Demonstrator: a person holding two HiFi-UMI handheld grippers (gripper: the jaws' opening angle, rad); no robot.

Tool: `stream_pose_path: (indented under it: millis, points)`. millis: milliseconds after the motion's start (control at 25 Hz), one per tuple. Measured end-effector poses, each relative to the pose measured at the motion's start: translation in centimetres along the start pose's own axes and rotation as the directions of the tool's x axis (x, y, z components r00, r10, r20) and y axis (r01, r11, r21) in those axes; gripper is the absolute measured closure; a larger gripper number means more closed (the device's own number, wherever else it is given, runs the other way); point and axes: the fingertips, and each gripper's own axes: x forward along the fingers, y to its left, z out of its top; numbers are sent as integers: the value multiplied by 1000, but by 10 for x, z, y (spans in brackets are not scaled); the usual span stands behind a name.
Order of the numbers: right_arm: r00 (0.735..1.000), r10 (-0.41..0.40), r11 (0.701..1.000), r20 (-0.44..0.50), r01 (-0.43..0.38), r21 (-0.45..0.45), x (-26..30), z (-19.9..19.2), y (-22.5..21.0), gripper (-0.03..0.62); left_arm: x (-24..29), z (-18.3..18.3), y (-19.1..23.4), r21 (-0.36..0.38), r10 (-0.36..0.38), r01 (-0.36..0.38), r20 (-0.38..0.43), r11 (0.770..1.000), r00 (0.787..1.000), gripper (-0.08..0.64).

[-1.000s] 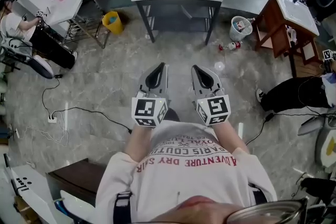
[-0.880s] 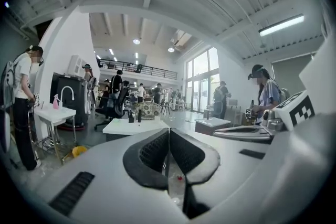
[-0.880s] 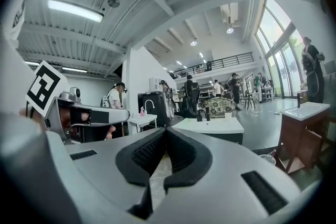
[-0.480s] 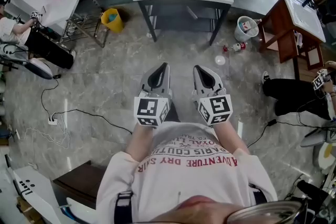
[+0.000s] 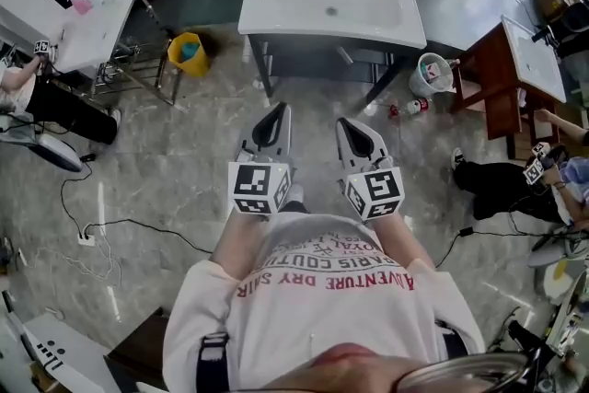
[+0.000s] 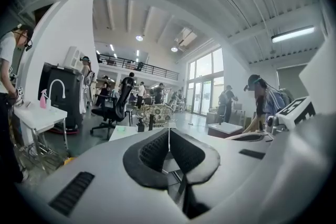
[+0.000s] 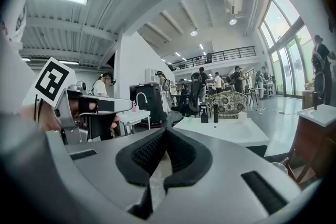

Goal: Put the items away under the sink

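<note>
Marble floor (image 5: pixel 175 152) runs to the white sink counter (image 5: pixel 304 9) — a bottle (image 5: pixel 411 106) lies near its leg. Left hand-held gripper (image 5: pixel 278 111) and right hand-held gripper (image 5: pixel 346 121) — both closed, empty.

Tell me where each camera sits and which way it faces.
Head view: on the person's head, looking steeply down at the white sink stand; shows shirt, left gripper, right gripper.
Left gripper view: rides the left gripper, looks along its shut jaws toward the sink stand; right gripper at right.
Right gripper view: rides the right gripper, looks along its shut jaws; left gripper at left.
Shared: all see the sink stand.
</note>
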Motion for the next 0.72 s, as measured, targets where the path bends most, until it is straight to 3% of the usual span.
stream_pose_path:
  millis: [200,360,720]
  points:
    - [1000,-28,999,-8,28,-18,68,12,-9,575,42,13,60,18,-15,15,-4,1000,1000,534]
    - [999,-24,1000,-25,23,-20,104,14,-15,575,58,3,93,-7,9,-9,-33,1000,999,534]
    - [1000,12,1000,-17,-12,-1,195,12,-55,575,112,-11,157,-19,113,-115,-59,993,992,532]
